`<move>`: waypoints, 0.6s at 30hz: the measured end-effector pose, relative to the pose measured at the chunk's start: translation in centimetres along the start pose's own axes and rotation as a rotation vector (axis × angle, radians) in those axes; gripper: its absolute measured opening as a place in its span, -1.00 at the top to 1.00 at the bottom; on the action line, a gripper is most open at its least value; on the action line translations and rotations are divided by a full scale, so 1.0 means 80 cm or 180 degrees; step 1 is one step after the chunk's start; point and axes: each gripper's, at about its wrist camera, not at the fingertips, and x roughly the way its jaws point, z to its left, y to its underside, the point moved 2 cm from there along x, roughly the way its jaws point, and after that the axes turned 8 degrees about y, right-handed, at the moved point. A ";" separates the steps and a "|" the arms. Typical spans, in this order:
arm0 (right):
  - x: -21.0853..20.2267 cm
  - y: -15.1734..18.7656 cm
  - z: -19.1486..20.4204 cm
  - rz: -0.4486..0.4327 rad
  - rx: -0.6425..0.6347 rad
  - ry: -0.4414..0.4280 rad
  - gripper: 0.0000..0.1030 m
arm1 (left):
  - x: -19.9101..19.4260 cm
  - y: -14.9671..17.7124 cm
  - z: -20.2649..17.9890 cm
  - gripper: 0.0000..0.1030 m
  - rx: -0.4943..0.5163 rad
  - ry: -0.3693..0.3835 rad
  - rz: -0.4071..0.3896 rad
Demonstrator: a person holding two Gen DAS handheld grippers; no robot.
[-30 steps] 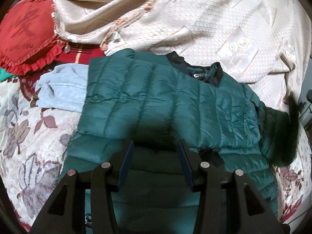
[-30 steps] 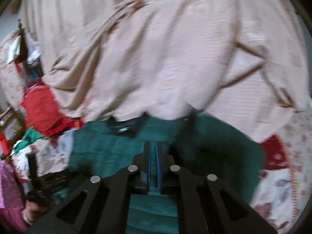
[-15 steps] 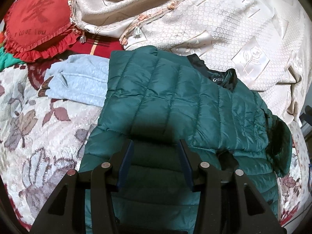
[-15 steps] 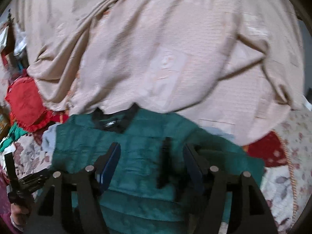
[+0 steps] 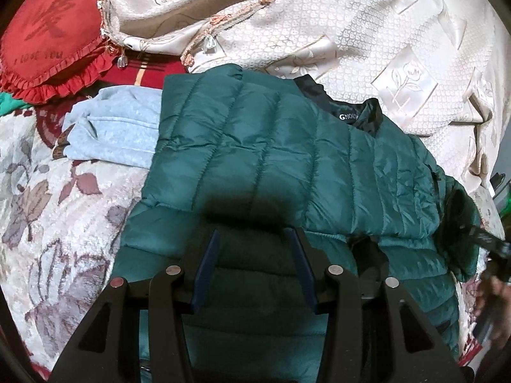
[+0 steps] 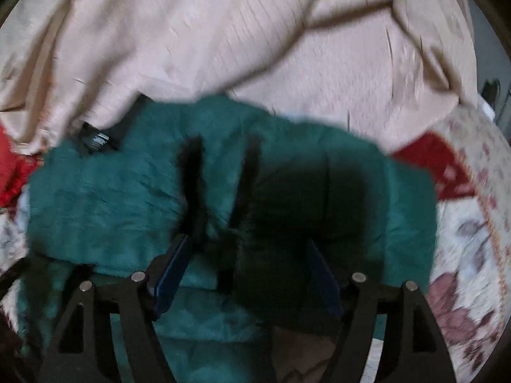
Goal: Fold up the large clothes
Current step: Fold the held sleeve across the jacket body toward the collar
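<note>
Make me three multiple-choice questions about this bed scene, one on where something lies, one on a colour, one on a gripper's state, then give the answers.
1. Where does the folded light blue fleece garment lie relative to the dark green quilted puffer jacket in the left wrist view?
A. To its left
B. On top of it
C. To its right

2. What colour is the ruffled heart-shaped cushion?
A. Yellow
B. Red
C. Black

3. How does the right gripper stand?
A. Shut on the jacket
B. Shut on the cushion
C. Open above the jacket

Answers: 1 A, the fleece shows beside the jacket's left edge. 2 B, its cover is red. 3 C, its blue pads stand wide apart, gripping nothing.
</note>
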 end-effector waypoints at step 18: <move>-0.108 -0.029 0.002 -0.0522 0.0285 -0.1211 0.68 | -0.018 -0.008 0.006 0.45 -0.0088 0.0034 -0.0117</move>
